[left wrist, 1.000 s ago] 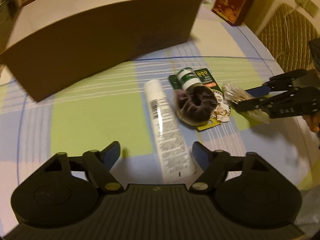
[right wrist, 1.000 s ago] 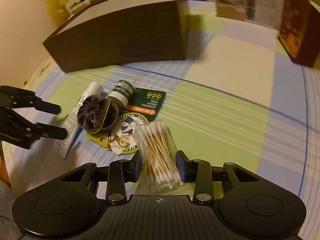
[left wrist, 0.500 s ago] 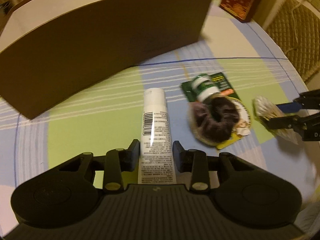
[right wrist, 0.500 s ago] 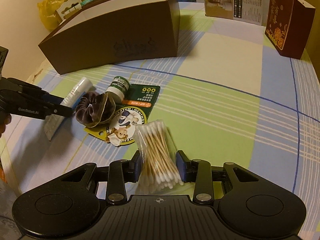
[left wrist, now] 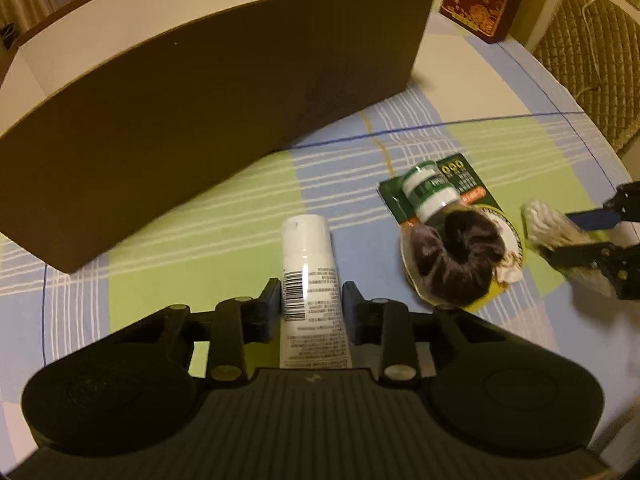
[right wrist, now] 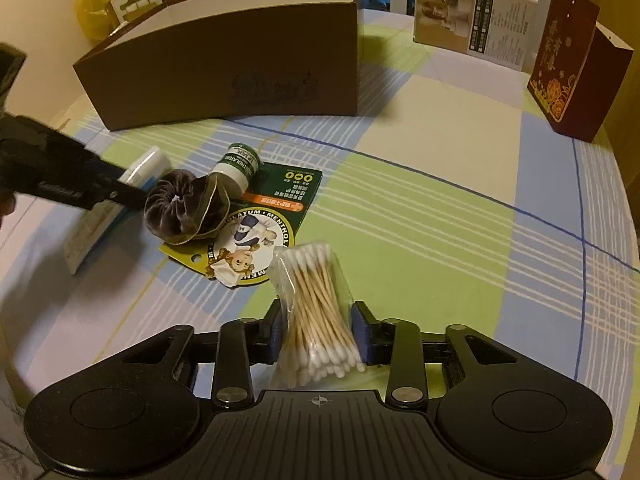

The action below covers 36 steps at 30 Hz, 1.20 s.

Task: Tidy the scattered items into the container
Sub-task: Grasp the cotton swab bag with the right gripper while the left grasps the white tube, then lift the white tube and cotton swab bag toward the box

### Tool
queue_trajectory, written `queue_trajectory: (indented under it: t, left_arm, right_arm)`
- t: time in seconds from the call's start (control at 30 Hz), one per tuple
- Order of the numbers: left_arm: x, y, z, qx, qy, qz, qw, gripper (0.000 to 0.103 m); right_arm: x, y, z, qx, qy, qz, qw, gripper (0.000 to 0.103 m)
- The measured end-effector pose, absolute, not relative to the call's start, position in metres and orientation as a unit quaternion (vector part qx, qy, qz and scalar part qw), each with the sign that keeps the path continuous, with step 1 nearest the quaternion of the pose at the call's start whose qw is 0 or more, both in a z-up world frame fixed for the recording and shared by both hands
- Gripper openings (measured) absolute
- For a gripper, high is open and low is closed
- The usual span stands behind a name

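Observation:
A white tube [left wrist: 308, 256] lies on the checked cloth, and my left gripper [left wrist: 311, 304] has its jaws closing on it, pads against both sides. The jaws of my right gripper [right wrist: 318, 328] are closing on a clear bag of cotton swabs [right wrist: 316, 280] and squeeze it. Between the two lie a dark velvet scrunchie [right wrist: 180, 208], a small green-and-white bottle [right wrist: 238, 164] and a green product card [right wrist: 288, 188]. The brown cardboard box [left wrist: 200, 120] with a white inside stands open behind them. The left gripper [right wrist: 128, 188] shows at the left of the right wrist view, over the tube [right wrist: 92, 232].
A dark red gift box [right wrist: 576, 64] and a beige printed carton [right wrist: 472, 20] stand at the table's far right. A yellow bag [right wrist: 96, 0] sits behind the cardboard box [right wrist: 240, 60]. A woven chair [left wrist: 592, 52] is beyond the table's rounded edge.
My left gripper slid forward along the white tube and closed from wide open onto it. The right gripper stayed on the swab bag and tightened slightly.

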<state>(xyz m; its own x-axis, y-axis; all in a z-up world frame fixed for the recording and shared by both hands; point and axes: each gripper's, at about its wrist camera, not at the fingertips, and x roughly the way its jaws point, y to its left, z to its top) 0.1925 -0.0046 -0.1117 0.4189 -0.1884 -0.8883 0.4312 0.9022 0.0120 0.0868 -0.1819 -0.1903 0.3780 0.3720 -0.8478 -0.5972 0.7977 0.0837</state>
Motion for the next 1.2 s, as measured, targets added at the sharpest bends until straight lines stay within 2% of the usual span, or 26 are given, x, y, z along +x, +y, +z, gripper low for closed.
queue_trajectory:
  t: [0.23,0.47,1.2]
  left_arm:
    - [0.168,0.013,-0.100,0.094,0.513,-0.186,0.833,0.026]
    - [0.151,0.035,-0.061,0.075,0.479,-0.178,0.856,0.026]
    - [0.162,0.055,-0.001,0.077,0.434,-0.171,0.881,0.026]
  right_arm:
    - [0.089,-0.177,-0.174,-0.091,0.486,0.302,0.815,0.031]
    - [0.091,-0.165,-0.148,-0.054,0.474,0.327,0.816,0.031]
    - [0.114,-0.123,-0.113,-0.013,0.456,0.365,0.812,0.031]
